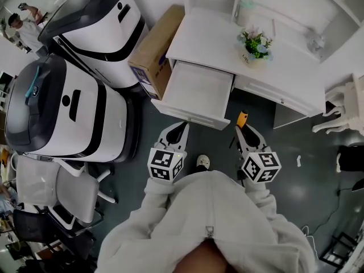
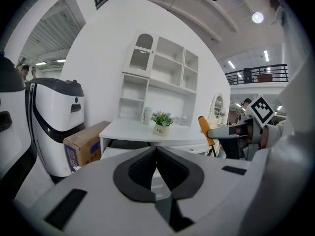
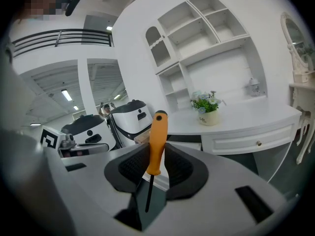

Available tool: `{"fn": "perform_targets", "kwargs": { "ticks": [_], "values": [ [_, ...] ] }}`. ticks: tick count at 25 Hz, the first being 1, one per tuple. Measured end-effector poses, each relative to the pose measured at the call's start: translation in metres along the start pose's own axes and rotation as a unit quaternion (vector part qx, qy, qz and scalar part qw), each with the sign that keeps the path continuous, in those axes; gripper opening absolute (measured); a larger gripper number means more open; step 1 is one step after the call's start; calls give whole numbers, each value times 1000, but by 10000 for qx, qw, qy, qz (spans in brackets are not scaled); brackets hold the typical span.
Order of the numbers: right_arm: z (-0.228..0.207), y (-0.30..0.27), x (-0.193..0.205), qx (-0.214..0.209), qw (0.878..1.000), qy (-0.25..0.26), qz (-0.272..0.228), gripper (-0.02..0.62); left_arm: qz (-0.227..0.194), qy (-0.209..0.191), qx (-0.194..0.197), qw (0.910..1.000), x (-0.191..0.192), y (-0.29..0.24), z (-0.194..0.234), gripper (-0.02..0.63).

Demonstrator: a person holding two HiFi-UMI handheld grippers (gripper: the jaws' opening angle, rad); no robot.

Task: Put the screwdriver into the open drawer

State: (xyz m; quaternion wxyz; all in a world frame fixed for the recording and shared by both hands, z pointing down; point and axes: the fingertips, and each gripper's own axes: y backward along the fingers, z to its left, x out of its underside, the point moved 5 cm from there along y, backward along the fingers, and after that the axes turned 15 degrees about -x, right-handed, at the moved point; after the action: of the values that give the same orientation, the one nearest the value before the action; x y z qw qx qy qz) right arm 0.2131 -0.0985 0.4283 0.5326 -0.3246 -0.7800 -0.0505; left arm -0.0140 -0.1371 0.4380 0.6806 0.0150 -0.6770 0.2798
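An orange-handled screwdriver stands upright between the pads of my right gripper, handle up and black shaft down; the gripper is shut on it. In the head view the same orange handle pokes out ahead of my right gripper, just right of the open white drawer of the white desk. My left gripper hovers in front of the drawer's front panel; its pads meet with nothing between them. The left gripper view also catches the screwdriver in the right gripper.
A small potted plant stands on the desk. A cardboard box leans left of the drawer, beside two big white-and-grey machines. An office chair sits at lower left and a white stool at far right.
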Motion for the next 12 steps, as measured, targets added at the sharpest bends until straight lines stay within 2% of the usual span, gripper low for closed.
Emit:
{"fn": "perform_targets", "kwargs": {
  "ticks": [12],
  "values": [
    [-36,-34,-14,-216,9997,-17,82,110,8,-4,-195,9998,-8,-40,6,17]
  ]
}}
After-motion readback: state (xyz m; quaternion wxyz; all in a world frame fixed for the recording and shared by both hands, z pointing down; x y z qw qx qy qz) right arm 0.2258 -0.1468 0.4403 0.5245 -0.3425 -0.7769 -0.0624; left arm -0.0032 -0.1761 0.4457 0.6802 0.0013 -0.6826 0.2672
